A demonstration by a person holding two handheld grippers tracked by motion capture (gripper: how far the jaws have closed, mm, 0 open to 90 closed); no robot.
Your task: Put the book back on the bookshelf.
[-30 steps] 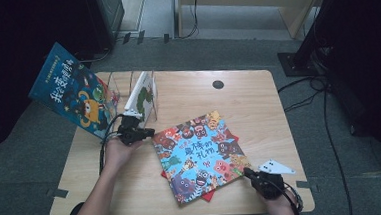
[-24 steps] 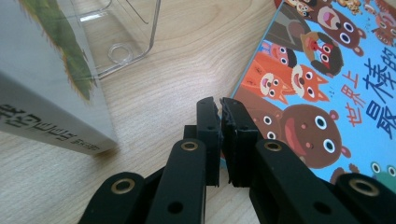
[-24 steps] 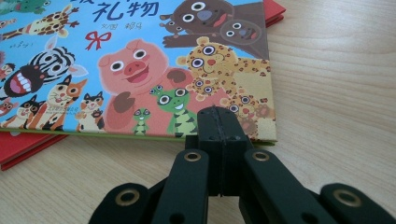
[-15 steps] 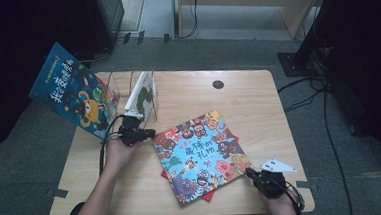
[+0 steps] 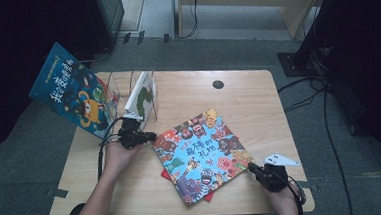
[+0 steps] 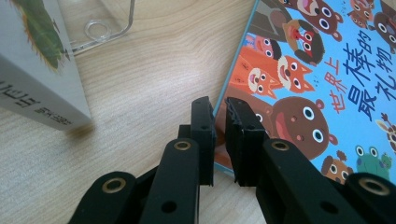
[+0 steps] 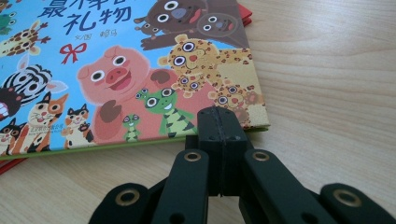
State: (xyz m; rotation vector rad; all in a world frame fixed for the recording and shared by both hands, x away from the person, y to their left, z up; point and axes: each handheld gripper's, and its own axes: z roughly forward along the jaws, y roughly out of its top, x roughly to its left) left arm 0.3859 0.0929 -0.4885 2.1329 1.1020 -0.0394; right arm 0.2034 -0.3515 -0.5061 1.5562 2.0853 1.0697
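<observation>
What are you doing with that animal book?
A person at a wooden table works two grippers at the colourful animal book, which lies flat on a red book. The left gripper is at the book's left edge; its jaws have just been opening slightly and stand astride that edge. The right gripper, shut, rests at the book's corner.

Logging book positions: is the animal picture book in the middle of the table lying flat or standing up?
Lying flat. The animal picture book rests cover up on a red book on the table.
</observation>
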